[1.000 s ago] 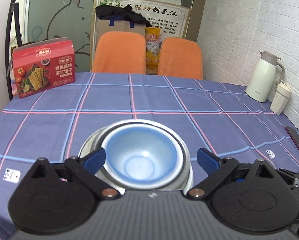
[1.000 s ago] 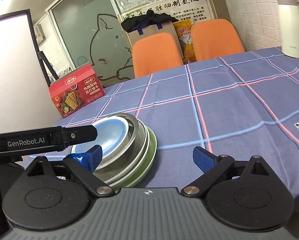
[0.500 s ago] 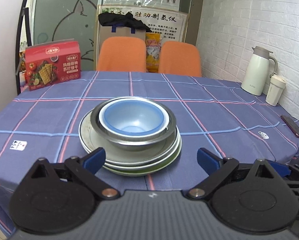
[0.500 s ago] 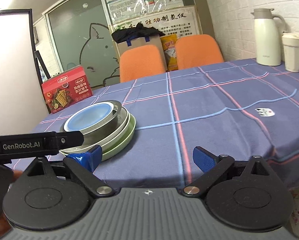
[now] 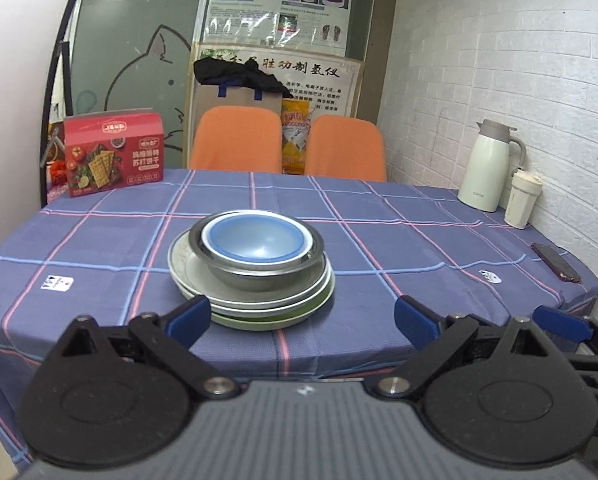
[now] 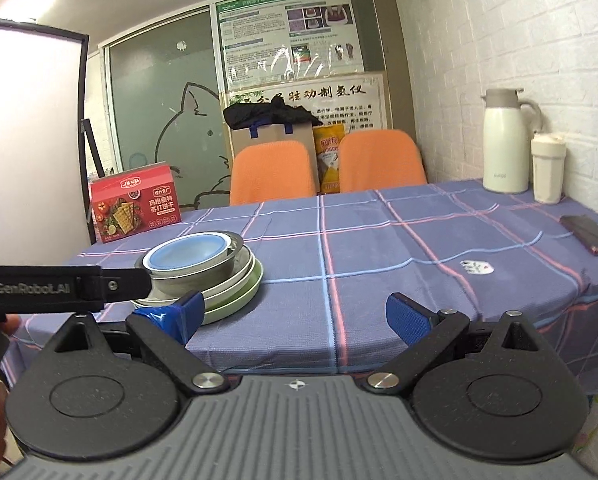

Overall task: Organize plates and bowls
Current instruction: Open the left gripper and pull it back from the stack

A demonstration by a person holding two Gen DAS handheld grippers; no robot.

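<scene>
The stack sits near the front of the surface (image 5: 419,240), on the checked cloth. From the top: a blue bowl (image 5: 255,238) nested in a steel bowl (image 5: 259,274), then pale plates (image 5: 203,280), then a green plate (image 5: 299,312) at the bottom.

The left tongs (image 5: 302,318) are released and empty, held short of the stack, which lies between the two blue fingertips (image 5: 189,316). The right tongs (image 6: 295,316) are likewise released and empty, to the right of the stack.

Handling, as judged:
- Blue bowl: probably plastic, light and rigid. Grip at the rim.
- Steel bowl: rigid, smooth, likely slippery. Grip across the rolled rim, not the wall.
- Plates: probably ceramic, heavier and breakable. Grip at the overhanging edge and keep level.
- Nested pieces may lift together; steady the lower piece with the other tongs.
</scene>
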